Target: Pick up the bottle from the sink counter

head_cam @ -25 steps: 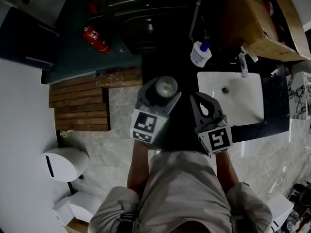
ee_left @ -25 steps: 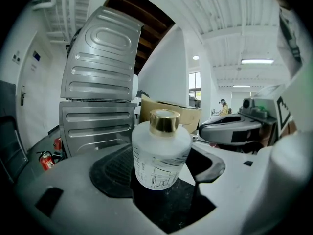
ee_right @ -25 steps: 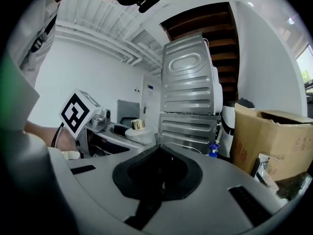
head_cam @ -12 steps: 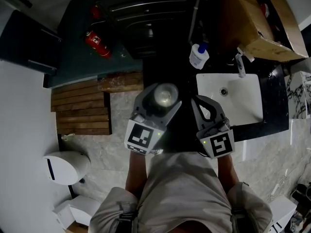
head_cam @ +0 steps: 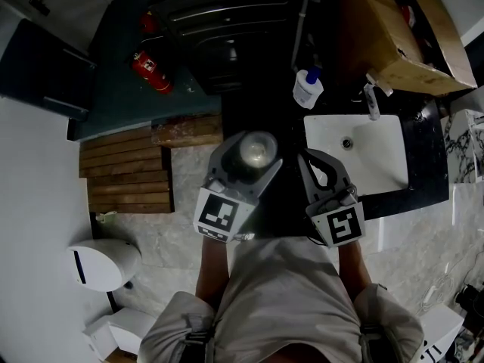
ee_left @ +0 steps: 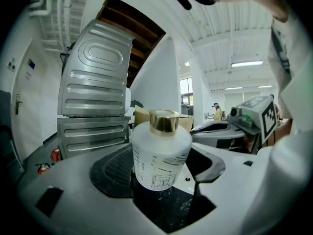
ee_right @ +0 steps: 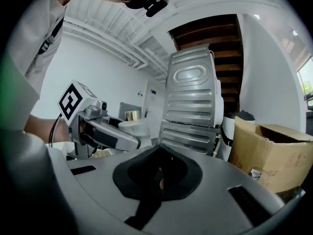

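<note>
The left claw (head_cam: 255, 156) grips the frosted, gold-capped bottle (ee_left: 160, 153) upright over the dark worktop (head_cam: 427, 180), left of the white sink (head_cam: 374, 165). The right claw (ee_right: 159, 173) is closed and empty just beside it.

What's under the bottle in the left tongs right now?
The left tongs grip the bottle at its sides. Below it shows dark, white-veined counter. The bottle's base covers the spot directly underneath, so whether it rests there or hangs clear cannot be told.
</note>
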### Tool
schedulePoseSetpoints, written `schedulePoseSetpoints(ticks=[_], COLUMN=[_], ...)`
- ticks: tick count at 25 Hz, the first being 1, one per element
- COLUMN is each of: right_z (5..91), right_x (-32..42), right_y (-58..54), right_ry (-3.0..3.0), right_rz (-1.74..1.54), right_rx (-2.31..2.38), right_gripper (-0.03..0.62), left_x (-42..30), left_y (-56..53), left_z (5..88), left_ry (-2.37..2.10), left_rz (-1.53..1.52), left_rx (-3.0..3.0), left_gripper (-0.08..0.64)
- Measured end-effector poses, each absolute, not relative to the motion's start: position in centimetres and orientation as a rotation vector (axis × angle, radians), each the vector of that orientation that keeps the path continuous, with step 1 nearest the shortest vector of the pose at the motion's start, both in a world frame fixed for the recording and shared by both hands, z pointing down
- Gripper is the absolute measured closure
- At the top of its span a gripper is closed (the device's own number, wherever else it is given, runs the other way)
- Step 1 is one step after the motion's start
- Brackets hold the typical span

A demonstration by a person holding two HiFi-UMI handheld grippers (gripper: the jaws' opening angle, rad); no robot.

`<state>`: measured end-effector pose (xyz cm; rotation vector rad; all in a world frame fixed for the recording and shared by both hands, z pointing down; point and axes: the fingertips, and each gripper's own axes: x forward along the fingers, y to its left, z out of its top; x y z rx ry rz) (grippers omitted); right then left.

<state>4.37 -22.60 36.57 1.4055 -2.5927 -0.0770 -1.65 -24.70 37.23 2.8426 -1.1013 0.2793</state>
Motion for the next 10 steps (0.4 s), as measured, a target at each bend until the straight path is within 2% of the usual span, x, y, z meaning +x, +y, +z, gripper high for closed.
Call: schedulePoseSetpoints(ticks=[10], right_z=[36.51], right_x=[3.77], right_y=[-22.44], right_ry=[-2.59], right_rz=[-0.078], right_rx=[1.412], right_gripper=[0.598], left_x=[-2.15], left_y=[-24.46], left_z=[37.31], left_ry=[-1.097], left_rz=[0.279], left_rx=[2.844], left_gripper=[0.238])
